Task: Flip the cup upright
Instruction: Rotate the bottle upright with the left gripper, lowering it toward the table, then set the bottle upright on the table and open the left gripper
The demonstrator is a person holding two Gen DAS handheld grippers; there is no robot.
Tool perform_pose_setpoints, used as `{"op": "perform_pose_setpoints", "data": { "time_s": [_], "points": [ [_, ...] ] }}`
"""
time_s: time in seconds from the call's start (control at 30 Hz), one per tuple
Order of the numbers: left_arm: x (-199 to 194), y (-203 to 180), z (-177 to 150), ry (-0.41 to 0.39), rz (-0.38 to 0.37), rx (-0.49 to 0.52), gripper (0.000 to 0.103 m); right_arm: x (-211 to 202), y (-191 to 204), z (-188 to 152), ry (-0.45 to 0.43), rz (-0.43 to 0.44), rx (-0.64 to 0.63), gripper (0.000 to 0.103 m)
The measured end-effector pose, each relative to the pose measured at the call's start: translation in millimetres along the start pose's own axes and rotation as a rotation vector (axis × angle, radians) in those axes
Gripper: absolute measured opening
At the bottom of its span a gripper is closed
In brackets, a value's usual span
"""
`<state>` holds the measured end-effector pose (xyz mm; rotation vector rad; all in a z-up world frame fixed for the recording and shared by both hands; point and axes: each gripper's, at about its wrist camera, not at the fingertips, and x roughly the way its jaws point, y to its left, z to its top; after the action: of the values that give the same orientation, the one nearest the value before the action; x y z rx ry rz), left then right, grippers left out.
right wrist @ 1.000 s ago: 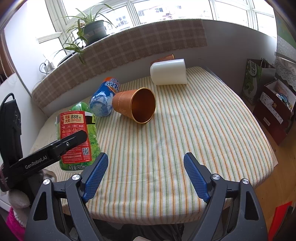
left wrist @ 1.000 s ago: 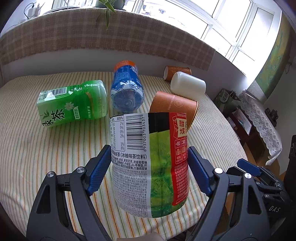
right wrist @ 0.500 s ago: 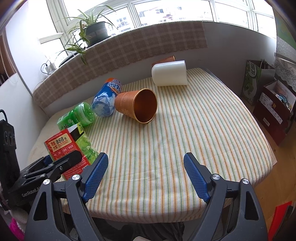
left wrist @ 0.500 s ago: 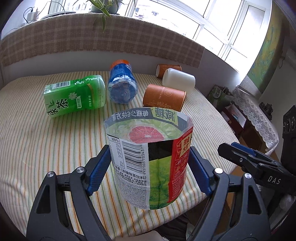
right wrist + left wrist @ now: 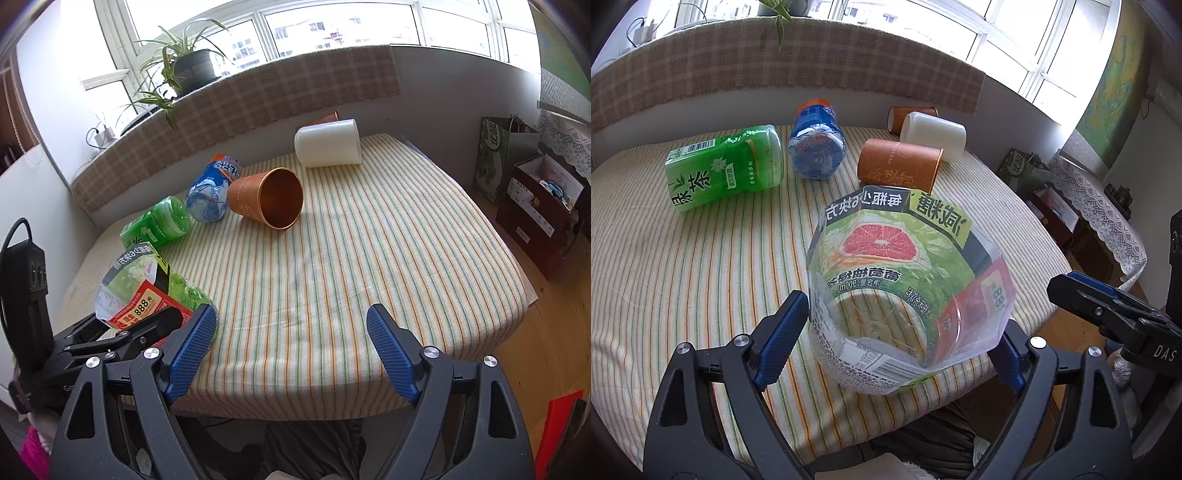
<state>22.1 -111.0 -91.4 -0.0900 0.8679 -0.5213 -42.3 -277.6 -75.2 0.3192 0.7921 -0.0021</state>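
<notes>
Your left gripper (image 5: 901,339) is pinching the cut-off bottle cup (image 5: 908,288) between its blue pads, and the cup is sitting near the front edge of the striped tablecloth (image 5: 701,266) with its open mouth facing up, tilted a little toward you (you are looking straight down into it and seeing the grapefruit label from inside). Your right gripper (image 5: 291,354) is hanging spread wide with nothing between its fingers, out over the front of the table, just beside the left one.

Behind the cup several things are lying on their sides: a green tea bottle (image 5: 724,170) to the left, a blue-and-orange bottle (image 5: 817,142) next to it, and an orange paper cup (image 5: 899,166) close behind the held cup. Further back, a white cup (image 5: 932,136) is resting against a second orange cup (image 5: 910,116) by the wall. A potted plant (image 5: 184,66) is standing on the checked windowsill, well apart from everything.
</notes>
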Motion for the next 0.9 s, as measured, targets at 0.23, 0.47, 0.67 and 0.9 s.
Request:
{"op": "perform_pose_setpoints", "data": {
  "time_s": [0.23, 0.47, 0.67, 0.9],
  "points": [
    [-0.9, -0.2, -14.2, 0.011, 0.001, -0.006, 0.092, -7.4, -5.0, -8.5, -0.005, 0.0, 0.0, 0.084],
    [-12.6, 3.7, -39.0, 0.026, 0.003, -0.005, 0.092, -12.2, -1.0, -13.6, -0.012, 0.006, -0.013, 0.084],
    [-52.7, 10.3, -56.2, -0.061, 0.087, 0.011, 0.092, -18.7, 12.4, -21.9, -0.052, 0.013, -0.064, 0.084],
    [-120.3, 7.2, -54.1, -0.341, 0.286, 0.008, 0.092, -31.8, 38.3, -29.3, -0.169, 0.018, -0.154, 0.084]
  ]
}}
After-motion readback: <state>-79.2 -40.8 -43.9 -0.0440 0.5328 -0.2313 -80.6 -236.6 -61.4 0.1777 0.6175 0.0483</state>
